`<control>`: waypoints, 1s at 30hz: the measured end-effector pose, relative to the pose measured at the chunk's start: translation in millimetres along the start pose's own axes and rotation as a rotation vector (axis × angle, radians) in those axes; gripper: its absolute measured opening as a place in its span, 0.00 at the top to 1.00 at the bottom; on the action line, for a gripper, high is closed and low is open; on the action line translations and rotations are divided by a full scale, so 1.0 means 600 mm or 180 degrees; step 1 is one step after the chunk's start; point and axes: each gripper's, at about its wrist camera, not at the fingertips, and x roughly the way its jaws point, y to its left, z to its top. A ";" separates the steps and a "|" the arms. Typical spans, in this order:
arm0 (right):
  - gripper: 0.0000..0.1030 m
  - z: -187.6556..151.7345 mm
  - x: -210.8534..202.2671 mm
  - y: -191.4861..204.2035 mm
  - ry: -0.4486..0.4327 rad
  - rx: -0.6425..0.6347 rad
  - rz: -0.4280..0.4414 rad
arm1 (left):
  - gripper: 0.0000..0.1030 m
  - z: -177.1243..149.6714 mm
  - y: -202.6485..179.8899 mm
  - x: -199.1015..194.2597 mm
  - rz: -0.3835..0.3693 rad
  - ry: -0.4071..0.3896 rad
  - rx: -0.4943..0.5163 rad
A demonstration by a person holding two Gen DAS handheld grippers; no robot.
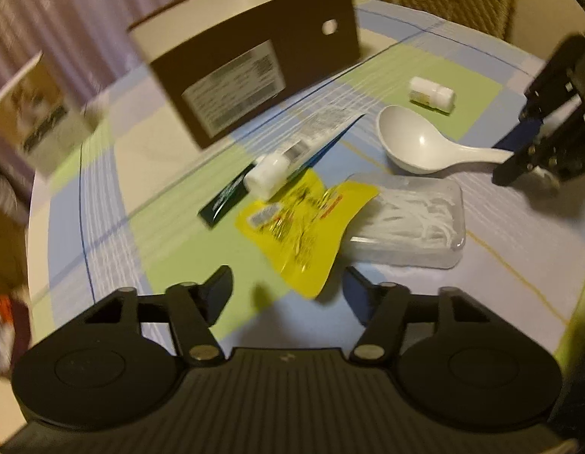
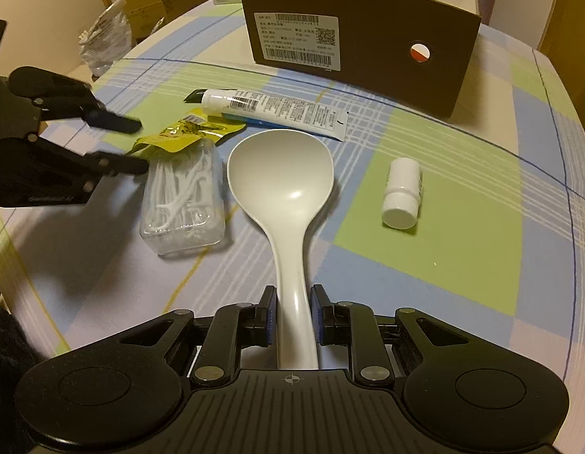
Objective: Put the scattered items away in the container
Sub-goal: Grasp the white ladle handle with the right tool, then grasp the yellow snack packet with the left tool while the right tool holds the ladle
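Clamping the white spoon (image 2: 281,174) by its handle, our right gripper (image 2: 292,312) has its fingers (image 2: 267,312) pressed tight against both sides of the stem, while the bowl lies ahead on the checked cloth of the desk (image 2: 424,265). Our left gripper (image 1: 288,287) hangs with fingers (image 1: 216,283) apart and nothing between them, a corner of the yellow packet (image 1: 303,223) lying just ahead of the gap. That packet overlaps the clear box of floss picks (image 1: 413,223); beyond it lie the white tube (image 2: 277,108) and, well apart to the right, the small white bottle (image 2: 402,193). The brown cardboard box (image 2: 364,34), our container, stands open-topped at the far side of the desk, with every item outside it.

We judge the step in hand to be the pick-up of the spoon. Next we need to lift it clear, carry it over the box's rim and release. The left fingers would need to close on the thin packet's edge without dragging the floss box.
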 end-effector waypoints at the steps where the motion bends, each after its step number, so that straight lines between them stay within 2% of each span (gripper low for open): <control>1: 0.77 0.000 0.000 0.001 -0.0002 0.0000 -0.0003 | 0.63 0.002 -0.003 0.005 -0.0007 0.0003 0.0028; 3: 0.77 -0.001 -0.001 0.000 -0.0005 0.0021 -0.0003 | 0.77 0.003 -0.003 0.014 -0.0038 0.0043 0.0024; 5: 0.77 -0.003 -0.002 0.001 -0.0011 0.0024 -0.0002 | 0.81 0.002 0.002 0.014 -0.0015 0.0012 -0.0061; 7: 0.77 -0.003 -0.002 0.002 -0.0008 0.0019 -0.0006 | 0.95 -0.001 0.023 0.007 -0.0102 -0.0017 -0.0340; 12: 0.77 -0.001 -0.001 0.002 0.0015 0.0030 0.0002 | 0.96 -0.040 0.120 -0.017 -0.0627 -0.0055 -0.1846; 14: 0.77 -0.002 -0.001 0.002 0.0025 0.0028 0.0013 | 1.00 -0.078 0.156 -0.024 -0.0875 -0.0072 -0.2511; 17: 0.77 -0.002 0.000 0.003 0.0034 0.0028 0.0014 | 1.00 -0.142 0.196 -0.032 -0.1177 -0.0117 -0.3509; 19: 0.77 -0.002 0.000 0.006 0.0040 0.0026 0.0016 | 1.00 -0.182 0.209 -0.035 -0.1309 -0.0114 -0.3947; 20: 0.77 -0.002 0.001 0.007 0.0043 0.0025 0.0019 | 1.00 -0.192 0.211 -0.038 -0.1262 -0.0074 -0.4005; 23: 0.77 0.000 0.002 0.012 0.0051 -0.0004 0.0008 | 0.92 -0.208 0.203 -0.043 -0.1111 0.0087 -0.3891; 25: 0.77 0.001 0.003 0.014 0.0053 -0.0019 0.0007 | 0.80 -0.213 0.196 -0.048 -0.0996 0.0152 -0.3766; 30: 0.77 0.000 0.002 0.017 0.0036 -0.0015 0.0014 | 0.71 -0.197 0.192 -0.061 -0.0684 0.0268 -0.2944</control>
